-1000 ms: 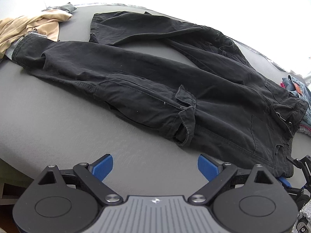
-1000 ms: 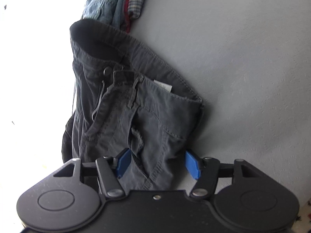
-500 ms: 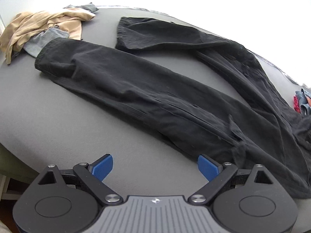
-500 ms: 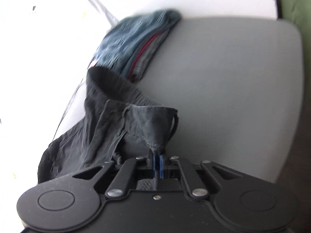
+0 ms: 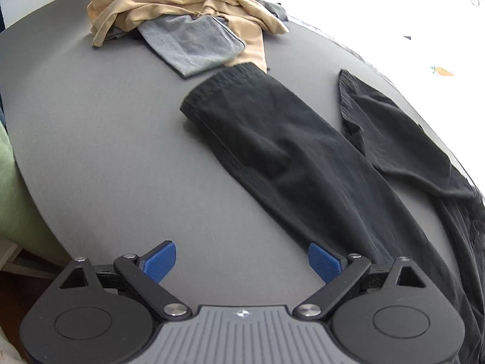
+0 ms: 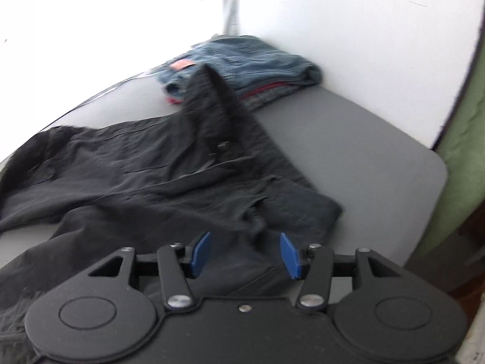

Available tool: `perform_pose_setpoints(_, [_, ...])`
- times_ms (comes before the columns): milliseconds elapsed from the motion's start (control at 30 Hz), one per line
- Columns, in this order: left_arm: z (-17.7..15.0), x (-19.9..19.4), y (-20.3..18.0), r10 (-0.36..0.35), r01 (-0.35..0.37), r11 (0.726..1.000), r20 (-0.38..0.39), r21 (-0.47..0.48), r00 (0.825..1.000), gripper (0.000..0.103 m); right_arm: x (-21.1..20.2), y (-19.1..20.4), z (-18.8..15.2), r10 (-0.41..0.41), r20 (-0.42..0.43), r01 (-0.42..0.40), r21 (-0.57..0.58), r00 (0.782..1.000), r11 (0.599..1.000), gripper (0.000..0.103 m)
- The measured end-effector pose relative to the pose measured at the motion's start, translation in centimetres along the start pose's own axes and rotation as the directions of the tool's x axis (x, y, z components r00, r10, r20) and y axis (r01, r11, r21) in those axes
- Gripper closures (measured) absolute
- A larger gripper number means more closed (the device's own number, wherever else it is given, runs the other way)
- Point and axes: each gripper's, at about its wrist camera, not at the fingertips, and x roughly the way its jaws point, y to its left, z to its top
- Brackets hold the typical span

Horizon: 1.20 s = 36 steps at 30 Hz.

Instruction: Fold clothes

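- Black cargo trousers [image 5: 291, 163] are lying spread on the grey table [image 5: 97, 151], legs splayed apart.
- Left gripper [image 5: 242, 261] is hovering, jaws apart, empty.
- Right gripper [image 6: 245, 253] is gaping over the rumpled waistband [image 6: 303, 209]; a shallow pinch risks bunching the fold.

One pair of black trousers [image 5: 291, 151], one tan garment [image 5: 182, 0], one grey cloth [image 5: 194, 42], one folded stack [image 6: 242, 66].
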Motion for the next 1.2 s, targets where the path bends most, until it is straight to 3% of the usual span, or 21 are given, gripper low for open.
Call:
perform_pose_setpoints(133, [5.1,3.1,2.0,0.001,-0.001,1.000,0.001,-0.023,1.000,0.009,-0.7,8.7,-3.0,0.180,-0.081,-0.193,-0.192,0.980,0.962,0.039])
perform_pose_setpoints(233, [8.3,5.9,3.1,-0.016,0.015,1.000,-0.019,-0.026,1.000,0.009,-2.2,15.9,-6.7,0.260,-0.105,-0.280,-0.435,0.960,0.856,0.029])
perform_pose_setpoints(333, [10.3,8.5,3.0,-0.030,0.027,0.999,-0.069,-0.031,0.997,0.009,-4.3,22.2,-11.4,0.260,-0.071,-0.234,-0.705,0.963,0.670,0.029])
perform_pose_setpoints(467, [11.2,9.6,2.5,-0.054,0.053,0.999,-0.060,-0.012,0.997,0.008,-6.8,27.6,-16.6,0.328,-0.076,-0.206,-0.900,0.942,0.383,0.029])
perform_pose_setpoints(567, [11.2,9.6,1.9,-0.070,0.070,0.998,-0.017,0.004,0.997,0.025,-8.0,30.8,-19.9,0.375,-0.058,-0.137,-0.972,0.925,0.190,0.029])
perform_pose_setpoints(600, [11.2,9.5,1.7,-0.080,0.080,0.997,-0.008,0.013,0.997,0.041,-8.1,31.7,-20.7,0.391,-0.045,-0.112,-0.982,0.919,0.150,0.029])
perform_pose_setpoints(633, [11.1,9.4,1.4,-0.091,0.091,0.996,-0.003,0.022,0.996,0.057,-8.1,32.5,-21.2,0.403,-0.037,-0.095,-0.988,0.915,0.124,0.029])
perform_pose_setpoints(667, [11.2,9.3,1.2,-0.095,0.095,0.995,0.002,0.024,0.996,0.066,-8.0,33.2,-21.8,0.413,-0.034,-0.082,-0.992,0.910,0.100,0.034])
perform_pose_setpoints(700, [11.3,9.2,1.0,-0.102,0.102,0.995,0.004,0.019,0.995,0.088,-7.7,33.8,-21.8,0.414,-0.058,-0.101,-0.991,0.908,0.082,0.057])
perform_pose_setpoints(733, [11.6,8.9,0.8,-0.107,0.107,0.994,0.006,0.000,0.994,0.092,-7.4,34.4,-21.8,0.415,-0.083,-0.120,-0.991,0.906,0.065,0.071])
perform_pose_setpoints(767, [11.9,8.3,0.7,-0.118,0.119,0.993,0.016,-0.020,0.993,0.094,-7.1,34.9,-21.8,0.416,-0.107,-0.141,-0.989,0.903,0.052,0.080])
perform_pose_setpoints(833, [12.8,5.9,0.7,-0.167,0.170,0.984,0.055,-0.051,0.984,0.096,-8.1,34.3,-19.8,0.452,-0.134,-0.199,-0.975,0.882,0.098,0.083])
perform_pose_setpoints(933, [14.1,-1.0,1.0,-0.283,0.297,0.953,0.166,-0.067,0.945,0.097,-12.0,31.8,-15.0,0.531,-0.132,-0.268,-0.945,0.837,0.187,0.084])
perform_pose_setpoints(1000, [13.7,-6.4,1.8,-0.324,0.337,0.941,0.262,-0.007,0.909,0.096,-12.7,30.7,-14.7,0.552,-0.226,-0.368,-0.916,0.802,0.160,0.084])
perform_pose_setpoints(1033, [13.1,-8.0,2.3,-0.305,0.312,0.950,0.286,0.022,0.909,0.095,-13.1,30.2,-14.5,0.562,-0.272,-0.417,-0.897,0.782,0.146,0.084])
perform_pose_setpoints(1100, [11.6,-8.0,3.5,-0.221,0.221,0.975,0.261,0.032,0.940,0.094,-13.9,29.0,-14.2,0.578,-0.360,-0.510,-0.852,0.733,0.116,0.083])
perform_pose_setpoints(1167, [9.3,-4.2,5.6,-0.088,0.086,0.996,0.143,0.014,0.986,0.087,-14.4,28.0,-14.0,0.585,-0.446,-0.598,-0.797,0.677,0.084,0.080])
perform_pose_setpoints(1200, [8.1,-1.6,6.6,-0.017,0.016,1.000,0.070,0.020,0.997,0.083,-12.6,28.4,-15.6,0.539,-0.514,-0.645,-0.761,0.668,0.073,0.079])
